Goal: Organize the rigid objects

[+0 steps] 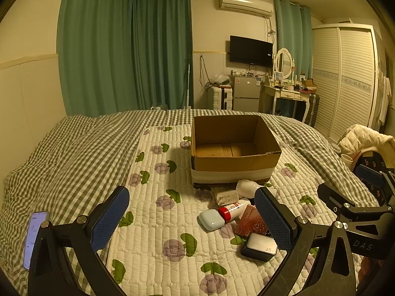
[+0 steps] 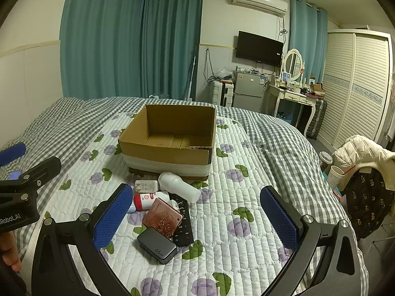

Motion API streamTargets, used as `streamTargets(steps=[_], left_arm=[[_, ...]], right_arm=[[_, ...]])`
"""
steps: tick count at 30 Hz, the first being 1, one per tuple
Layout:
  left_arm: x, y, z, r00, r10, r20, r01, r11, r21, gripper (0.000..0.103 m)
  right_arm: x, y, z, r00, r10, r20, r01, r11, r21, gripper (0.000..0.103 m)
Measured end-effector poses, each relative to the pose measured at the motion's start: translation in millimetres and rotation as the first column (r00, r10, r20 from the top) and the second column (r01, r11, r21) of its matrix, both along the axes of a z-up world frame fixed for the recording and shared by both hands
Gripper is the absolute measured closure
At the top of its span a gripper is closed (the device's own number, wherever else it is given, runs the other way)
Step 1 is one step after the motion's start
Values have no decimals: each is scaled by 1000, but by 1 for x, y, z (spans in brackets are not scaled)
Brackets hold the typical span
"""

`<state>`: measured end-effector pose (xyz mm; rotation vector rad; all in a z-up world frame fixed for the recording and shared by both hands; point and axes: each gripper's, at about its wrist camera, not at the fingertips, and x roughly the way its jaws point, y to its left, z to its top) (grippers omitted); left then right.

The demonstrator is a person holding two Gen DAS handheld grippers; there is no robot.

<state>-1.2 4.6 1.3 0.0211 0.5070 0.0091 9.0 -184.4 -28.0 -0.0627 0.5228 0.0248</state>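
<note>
While box (image 2: 170,133) sits empty, nothing is packed | pile (image 2: 163,212) on quilt (image 2: 237,254) just before box | left gripper (image 1: 192,219) fingers apart, holding nothing | right gripper (image 2: 197,217) likewise | all items left.

Indoor artificial light, moderate, no daylight; source out of view. Left wrist view warm yellow-green cast; right wrist view cooler, bluer (same room, different white balance). Soft shadow beside box (image 1: 234,148) (image 2: 170,135) on quilt (image 1: 153,222) (image 2: 222,234). Mild glare on air conditioner (image 1: 246,3) (image 2: 259,0). Strong fisheye bending: walls, wardrobe (image 1: 345,74) (image 2: 358,86) curve; black vignette in corners. Focus sharp centre, slightly soft at rim.
</note>
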Motion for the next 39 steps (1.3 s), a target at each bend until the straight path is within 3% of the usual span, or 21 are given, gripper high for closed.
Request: streamTargets(steps=[39], left_arm=[[0,2,-1,1000,5,-2,-5,1000,0,0]], right_arm=[[0,4,-4,1000,2,-6,-3,1000,-8,0]])
